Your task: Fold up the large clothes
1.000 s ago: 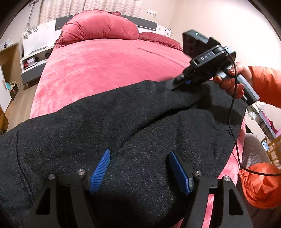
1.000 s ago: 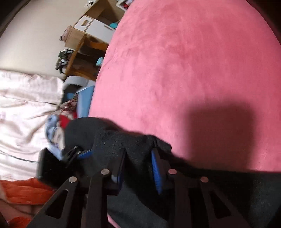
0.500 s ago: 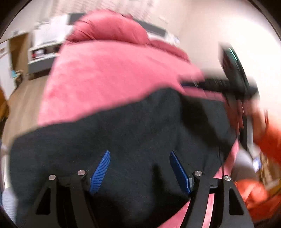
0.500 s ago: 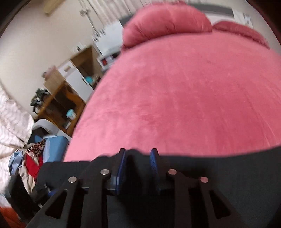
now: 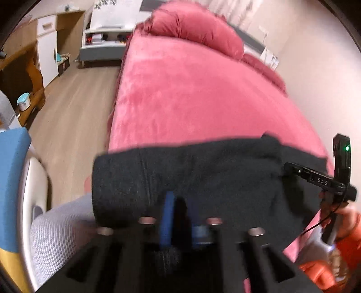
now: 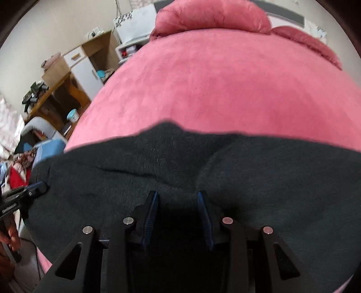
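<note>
Claws both pinch the dark charcoal knit garment (image 5: pixel 203 171) on the pink plush bed (image 5: pixel 191 94): left claw (image 5: pixel 178 216) and right claw (image 6: pixel 177 209) each grip a fold.

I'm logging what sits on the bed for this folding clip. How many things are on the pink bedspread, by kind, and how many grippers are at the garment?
Black knit garment: 1
Pink pillows at the head of the bed: 2, a big one and a flatter one
Grippers at the garment: 2, left gripper and right gripper
Total: 5
</note>
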